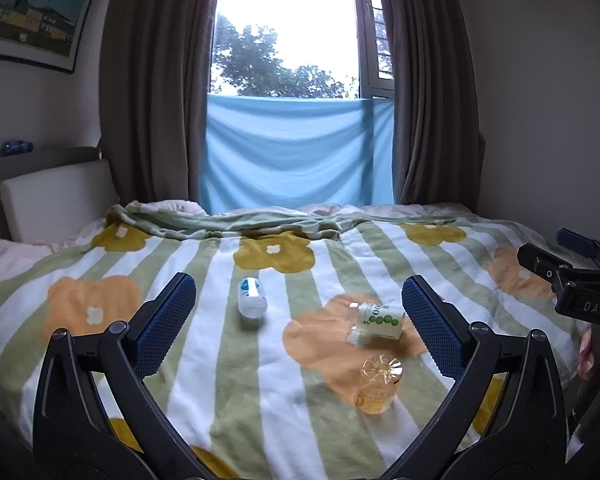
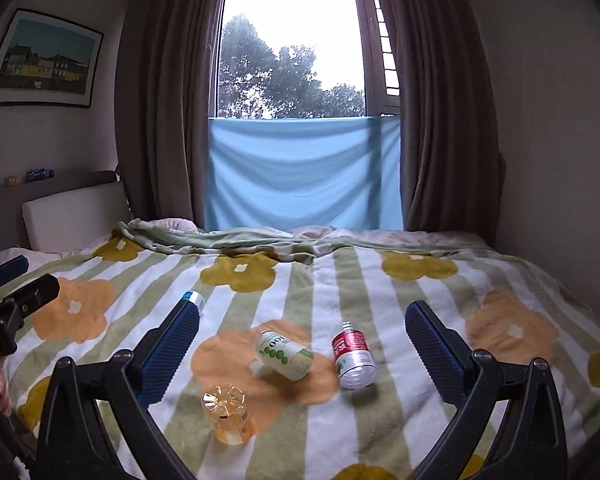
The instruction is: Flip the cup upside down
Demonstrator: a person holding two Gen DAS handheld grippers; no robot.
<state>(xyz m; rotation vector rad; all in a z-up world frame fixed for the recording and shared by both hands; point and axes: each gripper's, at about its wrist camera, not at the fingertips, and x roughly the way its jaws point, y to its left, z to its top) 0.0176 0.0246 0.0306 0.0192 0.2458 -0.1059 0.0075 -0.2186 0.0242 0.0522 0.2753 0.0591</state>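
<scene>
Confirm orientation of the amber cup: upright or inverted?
Inverted, it appears. The amber cup stands on the blanket with its ribbed base on top. Both grippers are open and clear of it.

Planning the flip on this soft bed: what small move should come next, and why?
Probably ease the open right gripper down toward the orange cup. Both grippers are empty and off it, and it stands low and left in the right wrist view, apart from the green-label bottle.
</scene>
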